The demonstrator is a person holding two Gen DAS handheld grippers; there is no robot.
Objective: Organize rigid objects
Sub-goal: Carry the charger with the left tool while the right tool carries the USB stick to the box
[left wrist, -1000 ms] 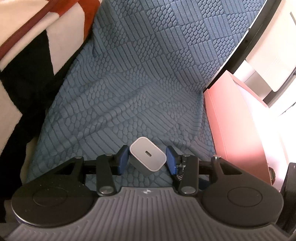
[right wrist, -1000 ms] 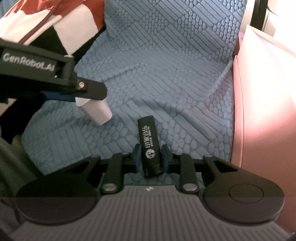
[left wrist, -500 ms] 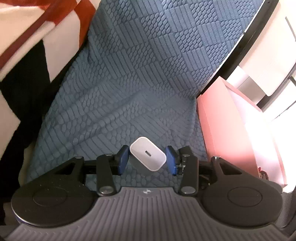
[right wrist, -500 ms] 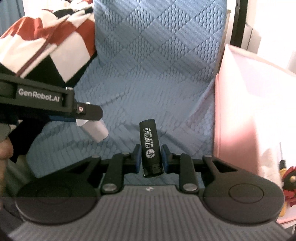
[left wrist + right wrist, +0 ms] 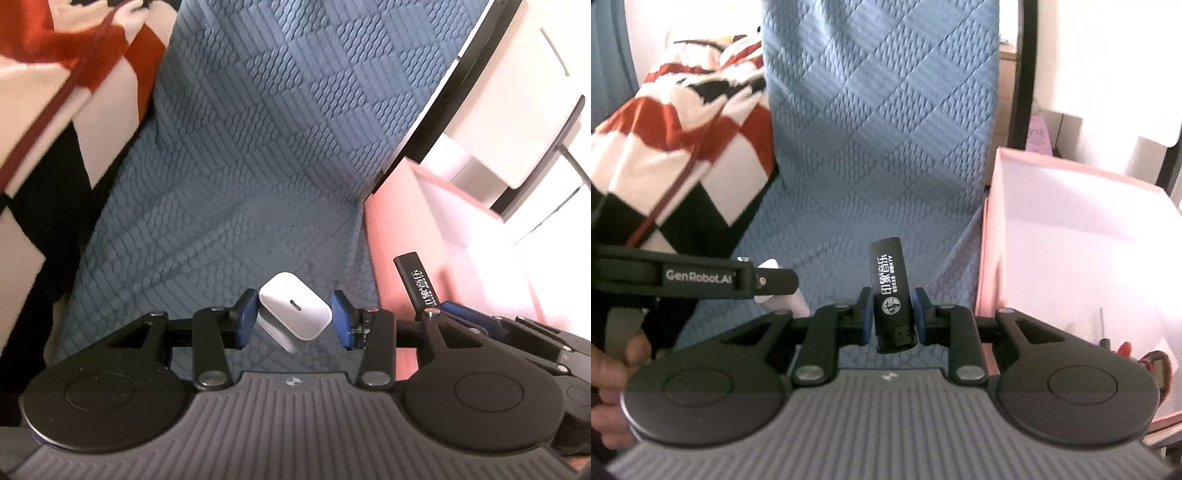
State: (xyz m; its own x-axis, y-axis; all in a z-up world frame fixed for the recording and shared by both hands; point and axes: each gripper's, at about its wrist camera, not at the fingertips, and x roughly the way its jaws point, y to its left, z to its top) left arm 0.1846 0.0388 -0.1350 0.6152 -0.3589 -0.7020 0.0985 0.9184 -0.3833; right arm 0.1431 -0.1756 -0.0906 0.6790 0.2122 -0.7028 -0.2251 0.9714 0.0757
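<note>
My left gripper (image 5: 294,319) is shut on a white charger cube (image 5: 294,311) with a USB-C port facing the camera, held above the blue quilted bed cover (image 5: 251,155). My right gripper (image 5: 891,316) is shut on a black lighter (image 5: 891,291) with white print, held upright. The lighter also shows in the left wrist view (image 5: 416,281), close beside the wall of the pink box (image 5: 391,258). The left gripper also shows at the left of the right wrist view (image 5: 775,286), with the charger mostly hidden behind it.
The open pink box (image 5: 993,236) stands at the right of the bed, with a white inside and small red items (image 5: 1152,360) at its bottom. A red, white and black blanket (image 5: 676,158) lies bunched at the left. A black frame bar (image 5: 1021,74) stands behind.
Both grippers have lifted with their objects and moved right toward the pink box. The right gripper with the lighter now shows in the left wrist view.
</note>
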